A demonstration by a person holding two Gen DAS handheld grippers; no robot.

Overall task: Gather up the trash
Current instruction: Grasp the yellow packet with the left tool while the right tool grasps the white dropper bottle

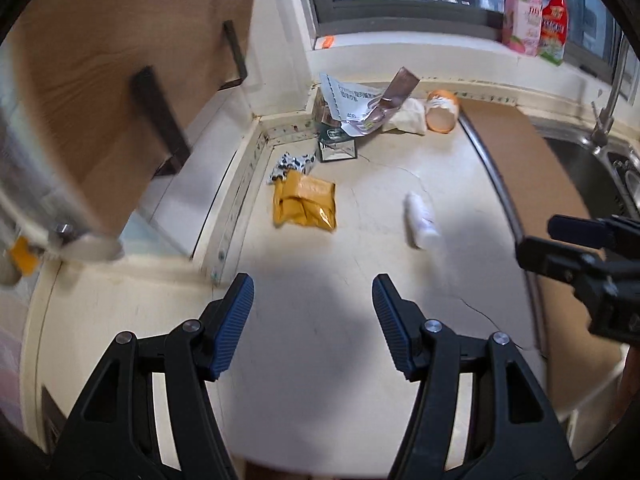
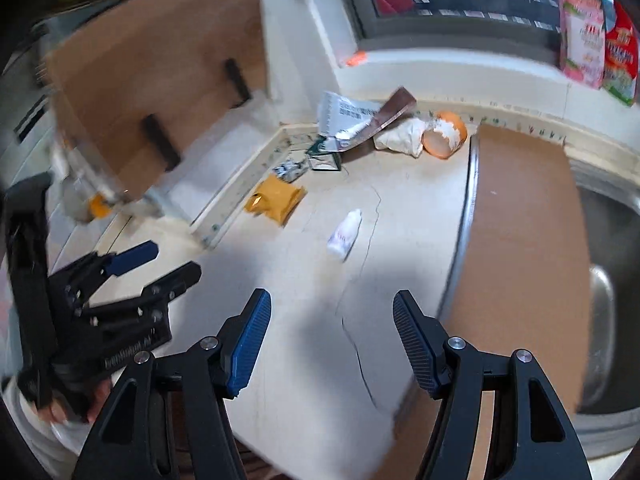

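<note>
Kitchen counter [image 1: 312, 264] w/ trash scattered toward the back corner, yellow packet [image 1: 304, 204] and small white bottle [image 1: 420, 220] nearest; left gripper [image 1: 313, 320] and right gripper [image 2: 332, 340] both open, empty, so approach step, next likely reach fwd & straddle one.

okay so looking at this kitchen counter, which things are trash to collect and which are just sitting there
Trash to collect: yellow wrapper, small white bottle, black-and-white wrapper, torn paper packaging, crumpled tissue, orange cup.

Just sitting there: red spray bottle, pink pouch, tap, sink.
</note>
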